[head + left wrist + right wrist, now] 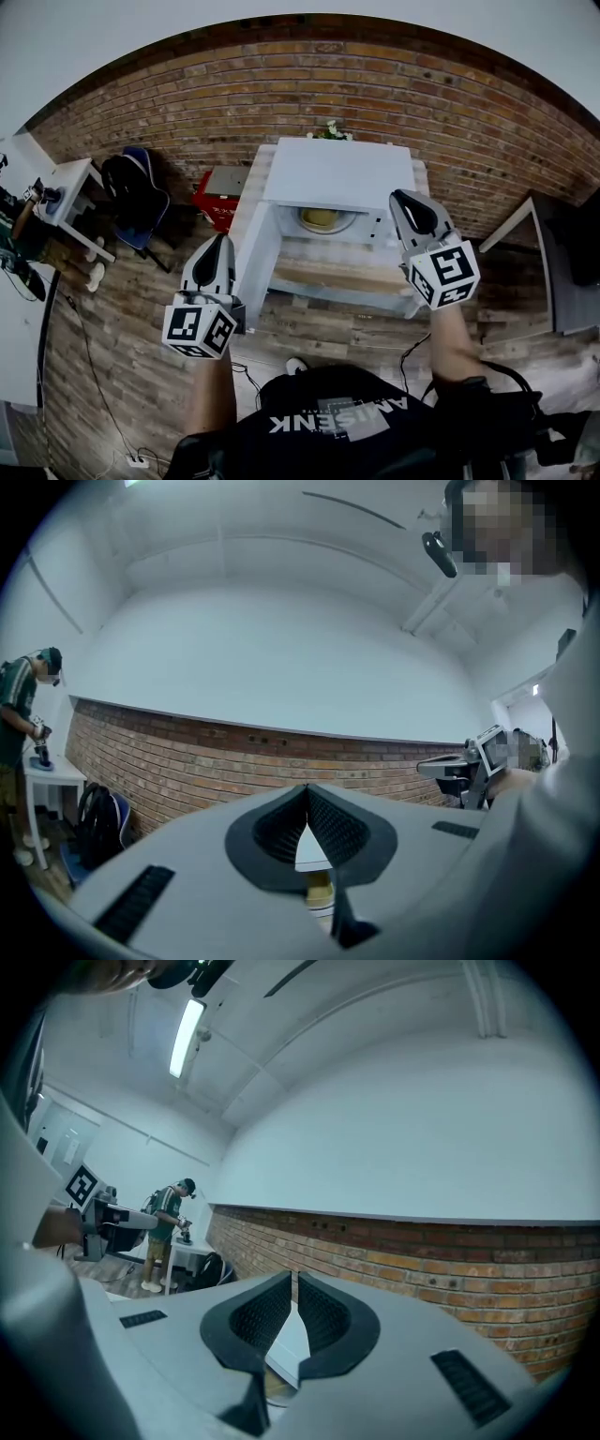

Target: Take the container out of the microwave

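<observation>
Head view: my left gripper (222, 242) and right gripper (401, 199) are held in front of the open microwave (339, 173), one on either side, touching nothing; the container (321, 218) sits inside the cavity, toward the back. Left gripper view: jaws clenched, tips meeting, nothing between. Right gripper view: jaws closed to a hairline slit; empty.

White microwave (339, 173) stands with door open, yellowish container (321, 217) sitting upright on the round plate (345, 225) at the cavity's back.
</observation>
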`<act>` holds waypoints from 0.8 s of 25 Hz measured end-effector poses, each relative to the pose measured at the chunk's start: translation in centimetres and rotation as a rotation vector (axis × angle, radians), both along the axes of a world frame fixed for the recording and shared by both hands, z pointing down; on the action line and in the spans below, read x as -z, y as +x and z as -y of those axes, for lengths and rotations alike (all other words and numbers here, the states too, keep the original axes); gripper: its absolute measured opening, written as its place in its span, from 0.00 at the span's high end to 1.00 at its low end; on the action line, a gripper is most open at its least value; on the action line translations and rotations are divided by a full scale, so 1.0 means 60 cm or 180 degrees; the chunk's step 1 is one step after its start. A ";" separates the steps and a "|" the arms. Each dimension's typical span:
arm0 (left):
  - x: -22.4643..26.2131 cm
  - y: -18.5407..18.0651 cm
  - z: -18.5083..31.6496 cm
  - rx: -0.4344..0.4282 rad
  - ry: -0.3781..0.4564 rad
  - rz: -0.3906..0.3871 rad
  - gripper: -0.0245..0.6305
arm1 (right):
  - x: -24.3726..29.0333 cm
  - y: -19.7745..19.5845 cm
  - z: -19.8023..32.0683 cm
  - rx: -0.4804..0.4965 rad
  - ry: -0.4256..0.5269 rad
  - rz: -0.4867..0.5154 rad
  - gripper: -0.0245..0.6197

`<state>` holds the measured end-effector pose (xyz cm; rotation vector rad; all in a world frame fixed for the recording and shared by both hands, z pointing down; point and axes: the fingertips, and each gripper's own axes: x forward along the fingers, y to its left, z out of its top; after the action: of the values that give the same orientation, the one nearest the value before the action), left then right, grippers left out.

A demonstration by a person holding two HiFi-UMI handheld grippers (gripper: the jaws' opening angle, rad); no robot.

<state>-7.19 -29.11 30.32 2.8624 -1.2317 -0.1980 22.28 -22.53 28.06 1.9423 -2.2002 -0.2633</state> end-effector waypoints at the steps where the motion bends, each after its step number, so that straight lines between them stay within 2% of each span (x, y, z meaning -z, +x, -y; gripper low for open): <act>1: -0.002 -0.003 0.008 -0.0010 -0.0007 -0.0007 0.94 | 0.000 -0.005 0.009 -0.0008 -0.0005 -0.0012 0.89; 11: -0.042 -0.044 0.064 -0.0217 -0.0115 -0.0005 0.94 | -0.019 -0.060 0.070 -0.0166 -0.0084 -0.0103 0.88; 12: -0.048 -0.049 0.067 -0.0238 -0.0135 -0.0010 0.94 | -0.025 -0.067 0.076 -0.0171 -0.0115 -0.0109 0.86; 13: -0.052 -0.053 0.071 -0.0258 -0.0147 -0.0008 0.94 | -0.029 -0.075 0.082 -0.0164 -0.0144 -0.0108 0.76; 14: -0.053 -0.057 0.076 -0.0273 -0.0149 -0.0003 0.94 | -0.033 -0.084 0.091 -0.0147 -0.0167 -0.0107 0.72; 20: -0.070 -0.059 0.085 -0.0217 -0.0185 0.0049 0.94 | -0.061 -0.112 0.123 0.0077 -0.0319 -0.0267 0.69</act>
<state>-10.74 -34.24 34.52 2.8558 -1.1208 -0.1370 15.53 -29.90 31.69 1.8201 -2.1421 -0.2290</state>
